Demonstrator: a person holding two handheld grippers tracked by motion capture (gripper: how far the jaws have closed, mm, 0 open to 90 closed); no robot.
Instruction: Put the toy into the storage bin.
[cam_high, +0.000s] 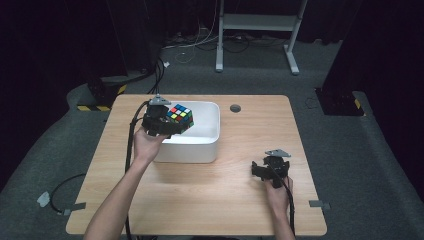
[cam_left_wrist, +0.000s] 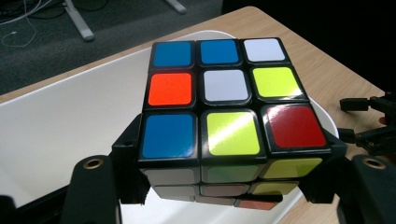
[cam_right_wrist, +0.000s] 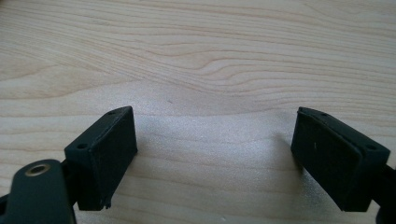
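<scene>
Over the wooden table (cam_high: 225, 190), you are holding the cube (cam_high: 180, 115) clamped in the left gripper (cam_high: 167, 125) above the white bin (cam_high: 202, 145), right gripper (cam_high: 260, 170) idling open; next likely needs lowering, then releasing.

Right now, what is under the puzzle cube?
The puzzle cube, clamped in the left hand-held gripper, hangs over the white bin. Below it, bare white bin floor shows around the cube; the patch directly beneath is covered by the cube itself.
</scene>
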